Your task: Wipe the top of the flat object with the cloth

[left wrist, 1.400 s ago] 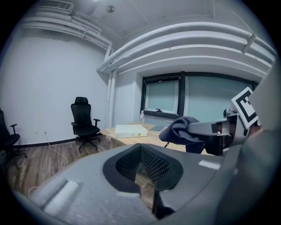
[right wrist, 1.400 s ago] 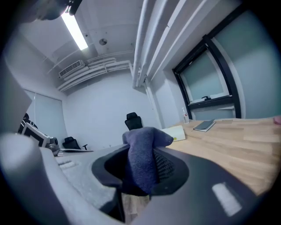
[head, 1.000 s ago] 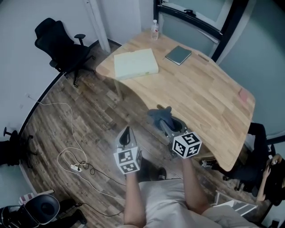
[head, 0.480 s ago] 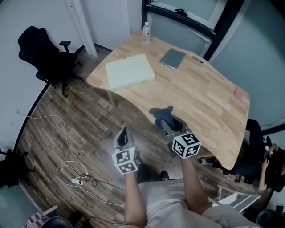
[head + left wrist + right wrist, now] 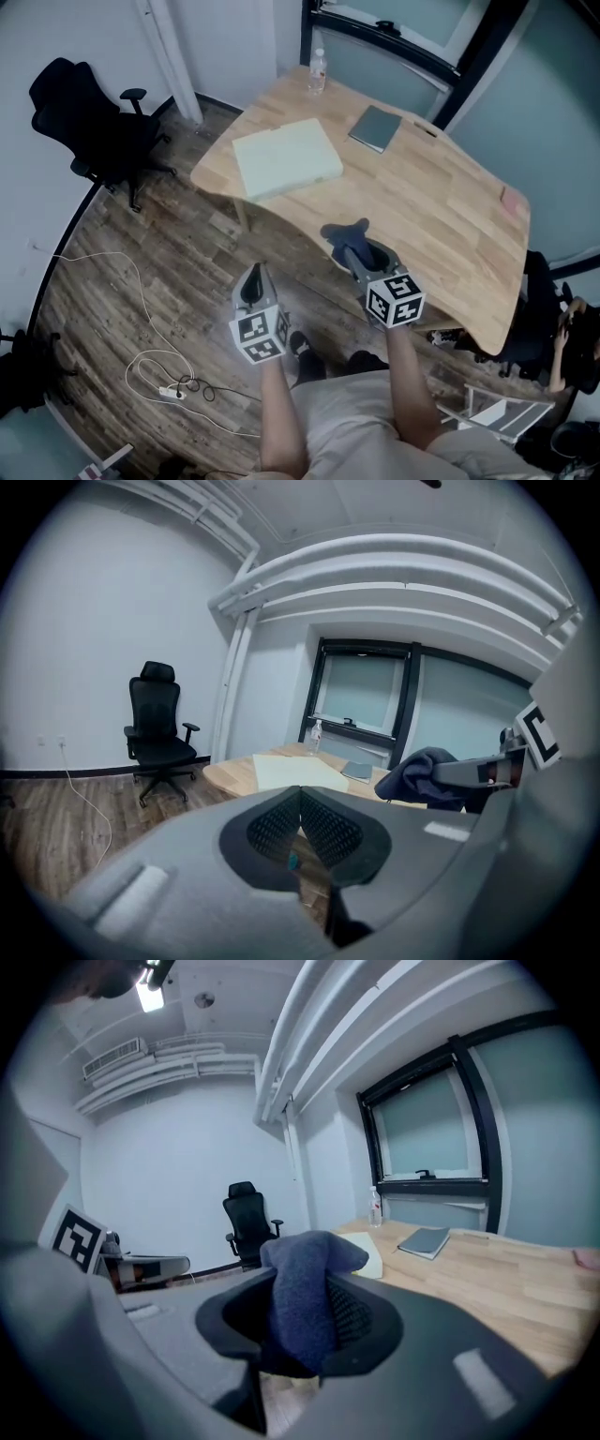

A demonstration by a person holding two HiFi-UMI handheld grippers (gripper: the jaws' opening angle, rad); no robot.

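A pale yellow-green flat object [image 5: 286, 157] lies on the left end of the wooden table [image 5: 441, 234]; it also shows in the left gripper view [image 5: 291, 772] and the right gripper view [image 5: 373, 1251]. My right gripper [image 5: 352, 250] hangs at the table's near edge, shut on a dark blue-grey cloth [image 5: 345, 237] that drapes over its jaws [image 5: 309, 1302]. My left gripper [image 5: 253, 284] is over the floor, short of the table, jaws shut with nothing in them [image 5: 300, 829].
A grey notebook [image 5: 374, 127] and a water bottle [image 5: 317, 71] sit at the table's far side, a small pink item [image 5: 513, 198] at its right. A black office chair [image 5: 89, 117] stands left. White cable and power strip [image 5: 169, 392] lie on the wood floor.
The head view has shifted, so the table sits slightly lower and nearer in frame. Both grippers hold about the same pose, the cloth still in the right one.
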